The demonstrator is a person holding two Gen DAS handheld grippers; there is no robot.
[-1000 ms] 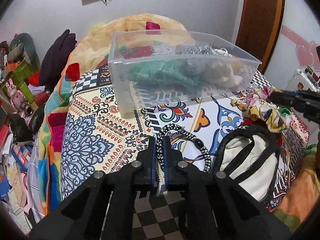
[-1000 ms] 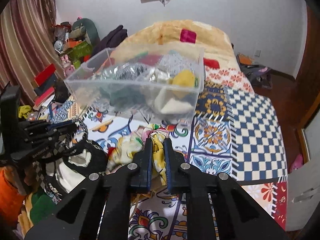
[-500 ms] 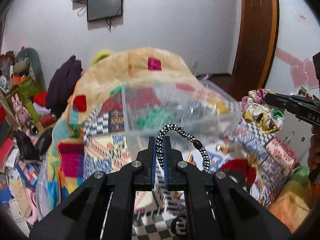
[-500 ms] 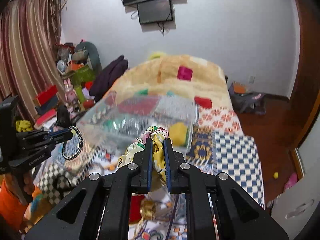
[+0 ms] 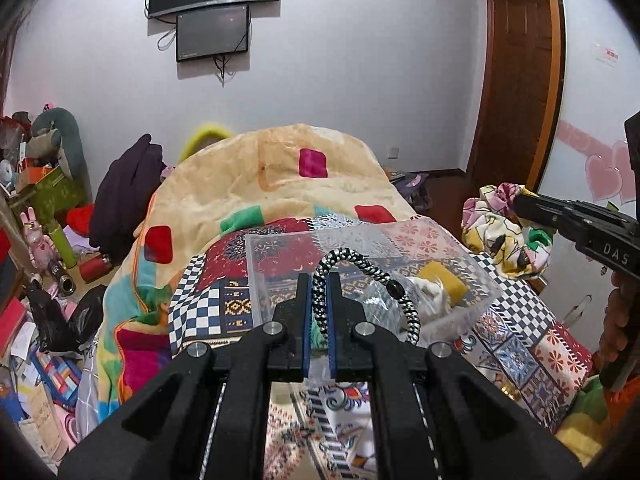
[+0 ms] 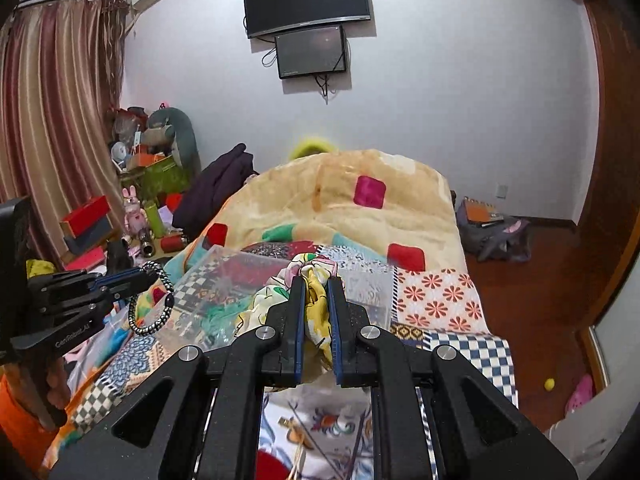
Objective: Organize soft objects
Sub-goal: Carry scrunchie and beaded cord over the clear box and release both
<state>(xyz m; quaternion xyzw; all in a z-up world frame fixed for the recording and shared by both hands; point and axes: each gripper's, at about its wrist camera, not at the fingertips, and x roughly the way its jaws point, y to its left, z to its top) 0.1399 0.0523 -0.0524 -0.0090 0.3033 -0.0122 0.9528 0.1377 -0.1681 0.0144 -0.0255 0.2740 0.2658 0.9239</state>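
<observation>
My left gripper [image 5: 319,280] is shut on a black-and-white braided hair tie [image 5: 370,276], held in the air above the near side of a clear plastic bin [image 5: 472,268] on the bed. The bin holds several soft items, among them a yellow one [image 5: 440,280]. My right gripper [image 6: 316,284] is shut on a floral fabric scrunchie [image 6: 316,308], lifted above the bin [image 6: 224,264]. In the left wrist view the scrunchie [image 5: 496,220] and right gripper [image 5: 520,204] hang at the right. In the right wrist view the left gripper [image 6: 150,274] and hair tie [image 6: 154,308] show at left.
The bin rests on a patterned patchwork bedspread [image 5: 532,344] with a cream blanket heap [image 5: 280,176] behind it. Clutter of toys and boxes [image 5: 40,216] lines the floor at left. A wooden door [image 5: 516,80] is at right, bags [image 6: 496,232] lie on the floor.
Both grippers have risen from the bedspread with their items and moved forward over the bin. The camera views have tilted up toward the wall and screens.
</observation>
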